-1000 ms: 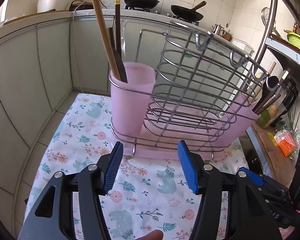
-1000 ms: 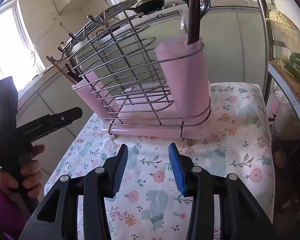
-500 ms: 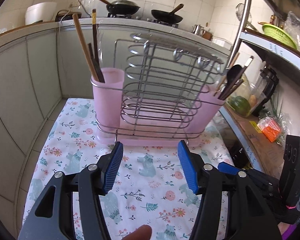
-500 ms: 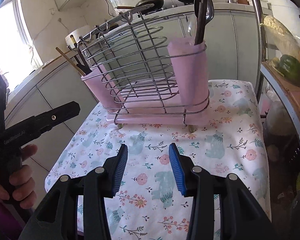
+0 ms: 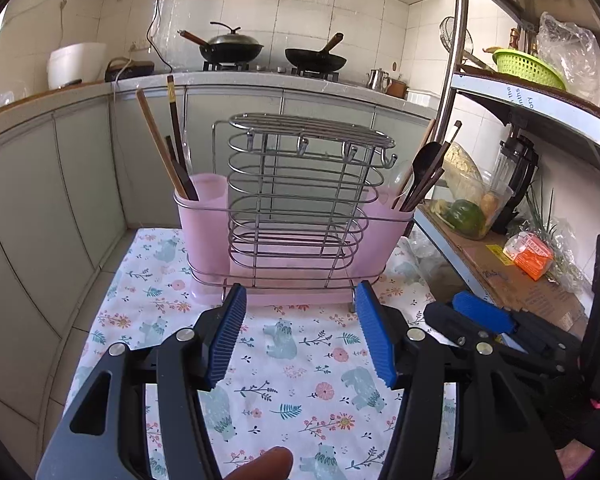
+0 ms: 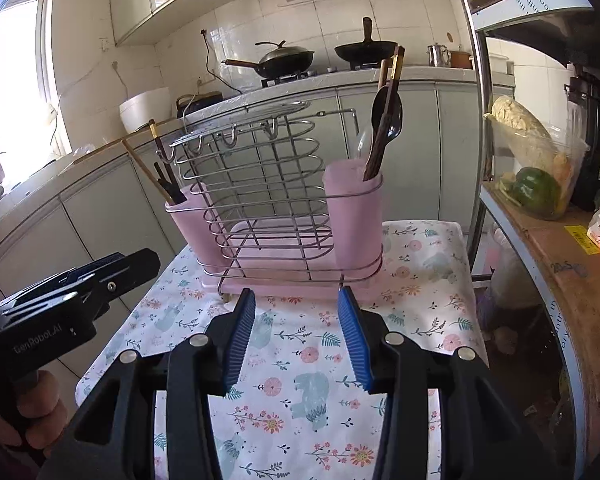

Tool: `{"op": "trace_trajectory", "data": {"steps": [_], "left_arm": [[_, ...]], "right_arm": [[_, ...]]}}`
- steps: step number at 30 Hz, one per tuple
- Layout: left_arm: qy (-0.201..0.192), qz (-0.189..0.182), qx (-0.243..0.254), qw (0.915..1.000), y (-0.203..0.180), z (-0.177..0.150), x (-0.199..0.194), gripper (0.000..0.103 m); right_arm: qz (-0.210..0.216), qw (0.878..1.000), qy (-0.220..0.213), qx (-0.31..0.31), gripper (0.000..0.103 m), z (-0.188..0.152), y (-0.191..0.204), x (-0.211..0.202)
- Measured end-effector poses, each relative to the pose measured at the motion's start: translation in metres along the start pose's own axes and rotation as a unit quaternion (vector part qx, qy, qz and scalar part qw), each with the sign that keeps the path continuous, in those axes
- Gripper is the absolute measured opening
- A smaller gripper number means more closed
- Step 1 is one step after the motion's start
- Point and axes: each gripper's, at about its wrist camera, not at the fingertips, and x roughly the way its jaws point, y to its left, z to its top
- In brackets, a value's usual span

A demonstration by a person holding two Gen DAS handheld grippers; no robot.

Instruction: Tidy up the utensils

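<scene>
Both claws hang over the flowered cloth (image 5: pixel 300 364) that covers the small counter, each with its blue pads spread apart and nothing between them. The left claw (image 5: pixel 298 338) points down at the cloth, and straight ahead of it, just past its fingertips, stands the wire utensil rack (image 5: pixel 300 200) on a pink tray. A pink cup (image 5: pixel 202 224) sits at the rack's end ahead and to the left of this claw, holding upright chopsticks (image 5: pixel 162 148) that lean left. A second pink cup (image 5: pixel 388 232) ahead and to the right holds a dark spoon (image 5: pixel 422 162) and more sticks leaning right.

The right claw (image 6: pixel 296 334) is likewise empty, with the same rack (image 6: pixel 260 196) just ahead of it. From here the nearer cup (image 6: pixel 354 220) stands ahead and slightly right, carrying the spoon (image 6: pixel 388 114). The other cup (image 6: pixel 188 220) is ahead to the left. The left claw's black body (image 6: pixel 72 292) shows at the far left, held in a hand (image 6: pixel 40 408).
</scene>
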Motion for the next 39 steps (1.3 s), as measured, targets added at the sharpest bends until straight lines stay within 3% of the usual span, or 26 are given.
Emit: {"op": "trace_trajectory", "data": {"steps": [6, 14, 39], "left_arm": [[-0.02, 0.021, 0.016, 0.9994, -0.002, -0.005, -0.011, 0.057], [-0.032, 0.027, 0.0, 0.9991, 0.01, -0.007, -0.018, 0.057], [-0.037, 0.026, -0.01, 0.9989, 0.018, -0.01, -0.021, 0.057]], "right_arm": [[-0.019, 0.999, -0.031, -0.009, 0.043, 0.004, 0.009, -0.01], [-0.036, 0.998, -0.051, -0.028, 0.043, 0.006, 0.023, -0.015], [-0.036, 0.997, -0.048, -0.046, 0.043, 0.01, 0.036, -0.012]]}}
